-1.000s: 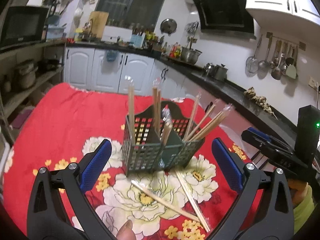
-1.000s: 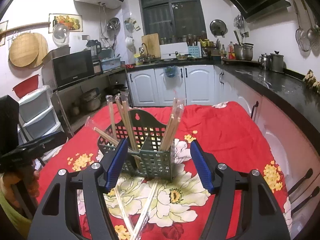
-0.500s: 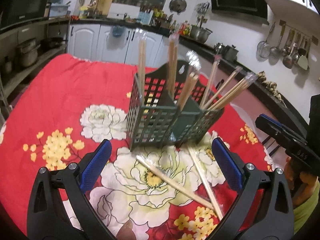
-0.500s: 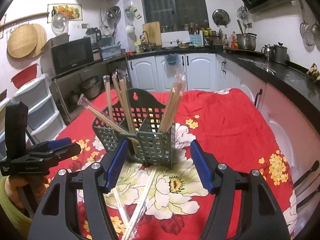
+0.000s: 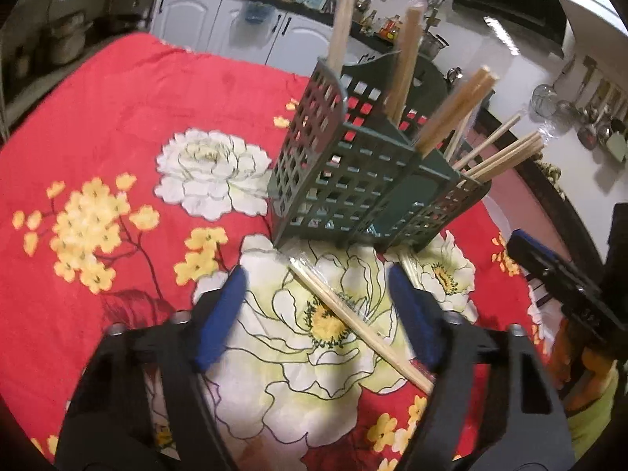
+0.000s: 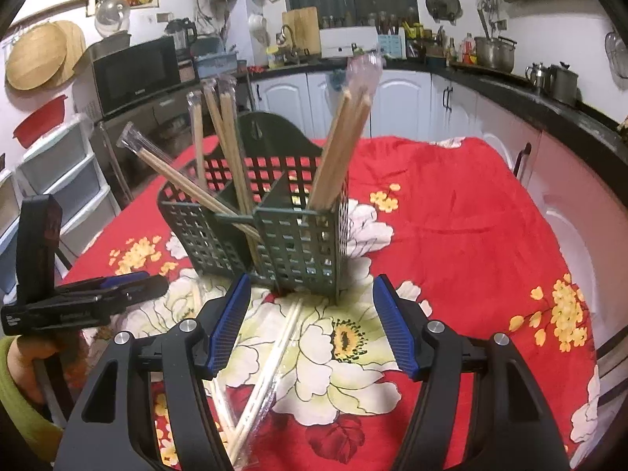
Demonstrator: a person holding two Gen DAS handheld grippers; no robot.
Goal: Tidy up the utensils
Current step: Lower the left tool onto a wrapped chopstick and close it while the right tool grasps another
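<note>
Left wrist view: left gripper (image 5: 318,308) with jaws wide, holding nothing, low over red floral cloth (image 5: 117,117). Between the blue pads (image 5: 219,316), one wrapped chopstick pair (image 5: 353,322) flat on the cloth, slanting toward the right-side pad. Just ahead of the jaws, green caddy (image 5: 353,180) with upright chopsticks (image 5: 408,62). Right of the jaws, right gripper (image 5: 565,278), seen side-on.

Right wrist view: right gripper (image 6: 312,322) likewise wide and empty. Between the jaws, loose pairs (image 6: 271,369) crossed on the cloth (image 6: 471,216). Caddy (image 6: 274,227) just ahead, upright, bundles (image 6: 337,149) leaning in its compartments. Left of the jaws, left gripper (image 6: 117,290).
</note>
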